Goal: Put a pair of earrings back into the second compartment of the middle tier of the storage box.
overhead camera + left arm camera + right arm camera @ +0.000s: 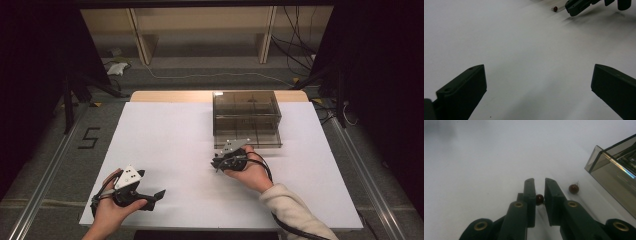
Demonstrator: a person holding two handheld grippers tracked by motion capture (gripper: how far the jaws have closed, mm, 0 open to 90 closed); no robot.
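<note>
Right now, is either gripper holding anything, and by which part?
The right gripper pinches a small dark red bead across its round body, deep between its jaws. The left gripper is open, holding nothing.

The left hand (112, 202) is low at the near left of the table. It holds the left gripper (159, 194), which points to the right, and its jaws are wide apart. The right hand (248, 170) reaches farther in, with a pale sleeve (295, 210) on the arm. The right gripper (539, 190) points left and tips down. Its jaws are nearly closed, pinching something small.
</note>
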